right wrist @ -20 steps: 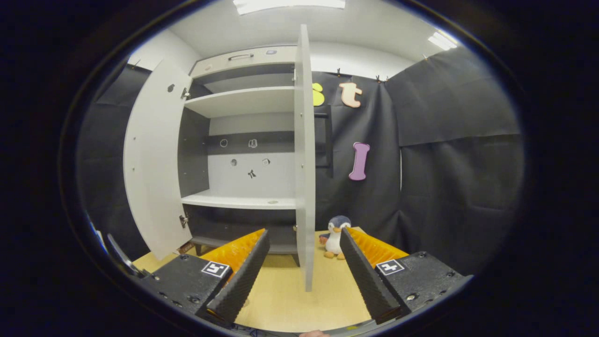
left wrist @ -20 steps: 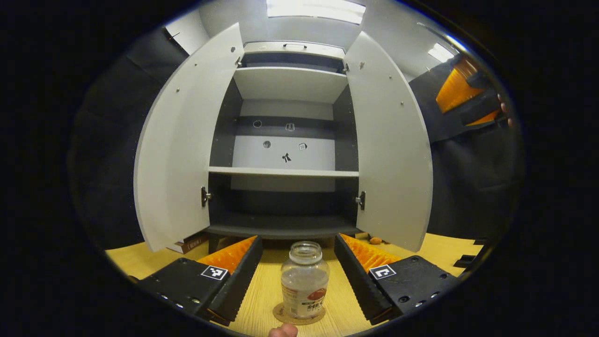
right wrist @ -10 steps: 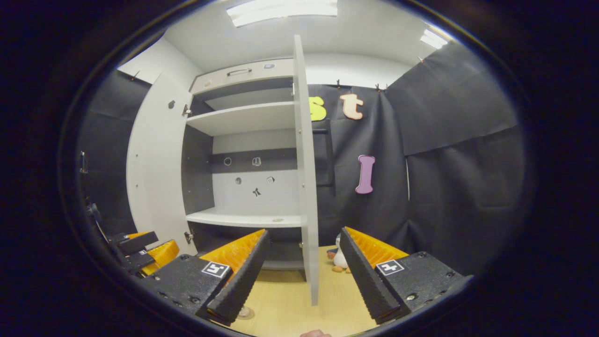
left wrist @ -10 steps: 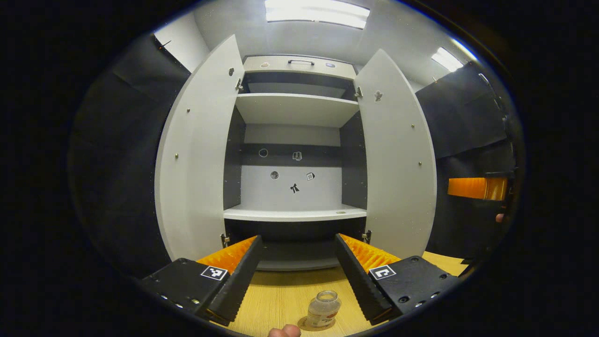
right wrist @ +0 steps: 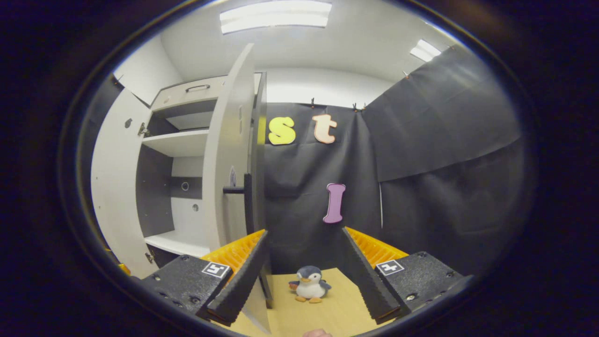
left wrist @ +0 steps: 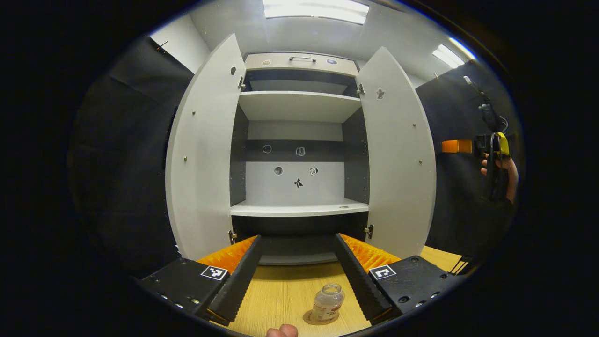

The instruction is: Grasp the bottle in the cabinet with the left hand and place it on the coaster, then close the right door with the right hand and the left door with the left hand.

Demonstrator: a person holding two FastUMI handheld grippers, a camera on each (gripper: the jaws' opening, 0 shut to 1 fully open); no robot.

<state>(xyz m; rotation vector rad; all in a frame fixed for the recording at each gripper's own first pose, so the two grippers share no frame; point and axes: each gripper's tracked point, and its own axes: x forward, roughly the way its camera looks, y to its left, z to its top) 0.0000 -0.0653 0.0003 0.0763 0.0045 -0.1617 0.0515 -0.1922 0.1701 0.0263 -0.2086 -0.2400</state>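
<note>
in the left gripper view the bottle [left wrist: 327, 303] stands upright on the coaster [left wrist: 319, 318] on the table [left wrist: 281, 295], at 6 o'clock, between the spread fingers of the left tool [left wrist: 296, 276] and touching neither, nearer the right one. it is a clear, lidless jar with a label. the cabinet [left wrist: 299, 154] stands at 12 o'clock with both doors open. in the right gripper view the right tool [right wrist: 303, 276] is spread and empty; the right door [right wrist: 231, 159] is at 10 o'clock, a penguin toy [right wrist: 309, 290] between the fingers.

The wooden table [left wrist: 281, 295] carries the cabinet [left wrist: 299, 255] at its far side, a round coaster [left wrist: 310, 319] under the bottle [left wrist: 327, 303], and a toy penguin [right wrist: 309, 290].
</note>
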